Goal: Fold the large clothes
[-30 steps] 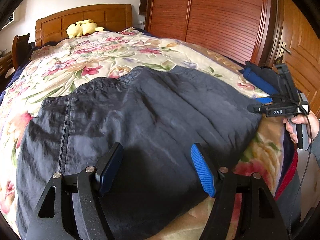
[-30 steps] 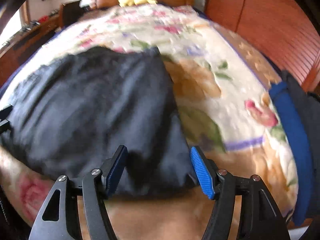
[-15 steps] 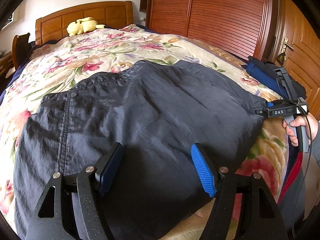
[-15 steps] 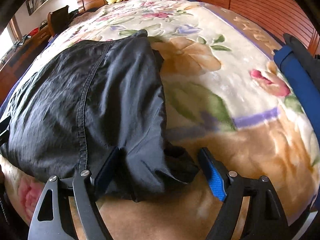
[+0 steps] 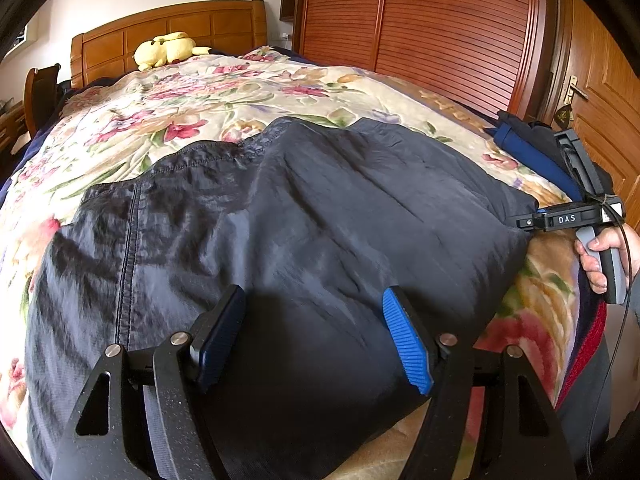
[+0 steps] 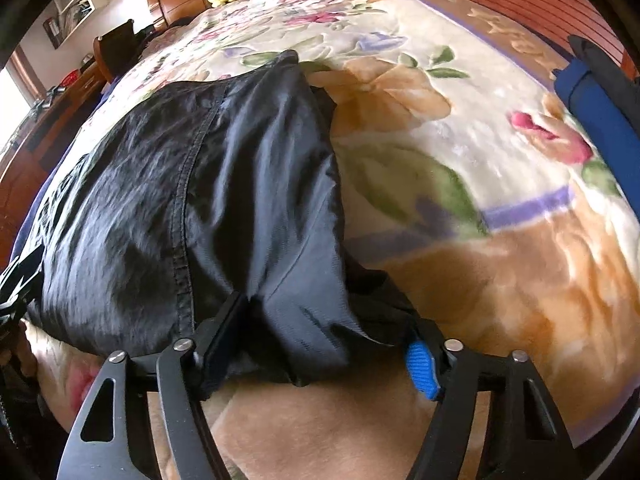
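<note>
A large dark navy garment (image 5: 304, 240) lies spread on the floral bedspread (image 5: 192, 108). My left gripper (image 5: 316, 336) is open, its jaws wide apart just above the garment's near edge. My right gripper (image 6: 324, 340) is open around the garment's near right corner (image 6: 304, 320); the cloth bunches between the fingers and hides most of the blue pad (image 6: 420, 364). In the left wrist view the right gripper (image 5: 532, 220) sits at the garment's right edge, held by a hand (image 5: 600, 256).
A folded blue and dark garment (image 5: 536, 148) lies at the bed's right edge, also in the right wrist view (image 6: 600, 112). A yellow plush toy (image 5: 164, 50) sits by the wooden headboard (image 5: 168, 28). Wooden wardrobe doors (image 5: 440, 28) stand to the right.
My right gripper has moved forward onto the garment's right corner, so cloth now lies between its fingers. The left gripper has barely moved.
</note>
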`<state>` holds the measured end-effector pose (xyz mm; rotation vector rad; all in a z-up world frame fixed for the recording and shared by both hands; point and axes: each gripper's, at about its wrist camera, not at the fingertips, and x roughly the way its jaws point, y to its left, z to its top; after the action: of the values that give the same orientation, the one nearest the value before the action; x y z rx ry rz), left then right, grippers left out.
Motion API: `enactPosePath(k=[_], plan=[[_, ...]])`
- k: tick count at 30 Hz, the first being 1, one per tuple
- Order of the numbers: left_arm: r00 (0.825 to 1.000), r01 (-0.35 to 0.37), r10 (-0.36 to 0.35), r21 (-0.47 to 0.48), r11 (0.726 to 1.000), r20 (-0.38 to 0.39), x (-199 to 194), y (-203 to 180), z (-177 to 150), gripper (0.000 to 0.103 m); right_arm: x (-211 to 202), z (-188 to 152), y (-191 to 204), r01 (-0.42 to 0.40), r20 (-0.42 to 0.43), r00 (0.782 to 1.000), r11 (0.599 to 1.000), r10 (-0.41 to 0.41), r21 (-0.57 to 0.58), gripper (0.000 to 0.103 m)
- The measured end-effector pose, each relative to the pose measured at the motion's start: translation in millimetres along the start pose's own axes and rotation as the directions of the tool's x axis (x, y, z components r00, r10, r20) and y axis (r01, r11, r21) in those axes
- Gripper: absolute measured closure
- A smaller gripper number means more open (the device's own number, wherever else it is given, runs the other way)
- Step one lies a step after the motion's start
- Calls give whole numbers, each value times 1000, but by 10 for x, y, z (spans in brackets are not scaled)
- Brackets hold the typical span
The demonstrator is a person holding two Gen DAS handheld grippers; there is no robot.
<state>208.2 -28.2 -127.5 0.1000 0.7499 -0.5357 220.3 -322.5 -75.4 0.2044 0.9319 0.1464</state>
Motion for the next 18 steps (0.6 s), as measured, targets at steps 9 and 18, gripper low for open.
enactPosePath(k=[9, 18], plan=[[1000, 1, -1, 0, 1000, -3, 21, 8, -6, 30, -17, 19, 31, -108, -13, 994, 994, 108, -4, 81], [1000, 10, -10, -9, 1000, 4, 6, 34, -19, 30, -398, 130, 170, -129, 115, 985, 991, 132, -38, 91]])
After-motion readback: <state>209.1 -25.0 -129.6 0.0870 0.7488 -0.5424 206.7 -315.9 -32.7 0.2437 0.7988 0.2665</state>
